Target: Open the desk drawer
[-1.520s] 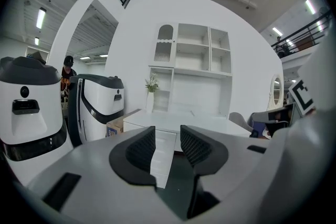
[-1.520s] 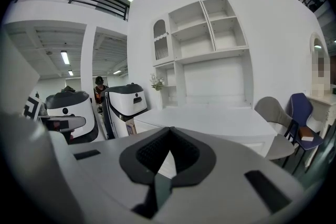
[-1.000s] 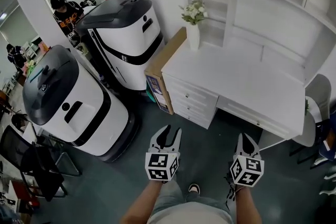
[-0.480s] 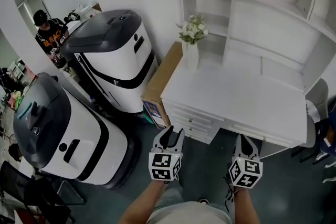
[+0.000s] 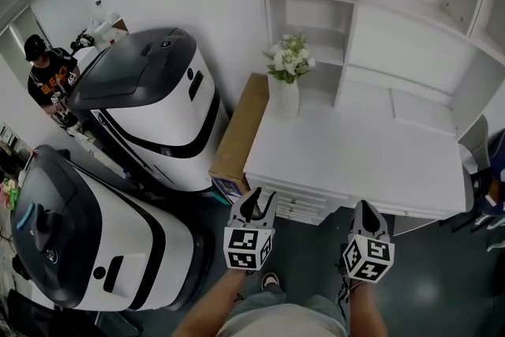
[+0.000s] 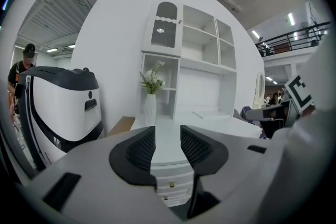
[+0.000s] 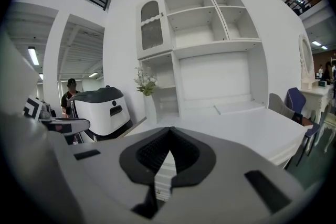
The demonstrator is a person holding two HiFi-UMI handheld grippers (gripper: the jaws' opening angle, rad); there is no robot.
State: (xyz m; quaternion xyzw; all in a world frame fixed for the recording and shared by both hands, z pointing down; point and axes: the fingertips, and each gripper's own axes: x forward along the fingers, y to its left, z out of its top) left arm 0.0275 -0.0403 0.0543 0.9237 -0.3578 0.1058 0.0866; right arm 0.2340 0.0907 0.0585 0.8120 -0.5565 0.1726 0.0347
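Observation:
The white desk (image 5: 355,162) stands just ahead of me. Its stack of drawers (image 5: 296,205) sits under the left end of the top, all shut, mostly hidden by the desk edge in the head view. In the left gripper view the drawer fronts (image 6: 171,184) show small knobs between the jaws. My left gripper (image 5: 254,205) hangs in front of the drawers, apart from them, open and empty. My right gripper (image 5: 367,219) is held to the right, before the desk's front edge, shut on nothing. The desk top (image 7: 236,123) fills the right gripper view.
A white vase of flowers (image 5: 286,83) stands on the desk's back left corner, under a white shelf hutch (image 5: 410,20). A cardboard panel (image 5: 237,130) leans on the desk's left side. Two big white-and-black machines (image 5: 150,106) (image 5: 79,241) crowd the left. A person (image 5: 47,75) stands far left.
I have stepped closer to the desk, so it looms larger and its top now covers most of the drawers. Both grippers keep their places in the head view.

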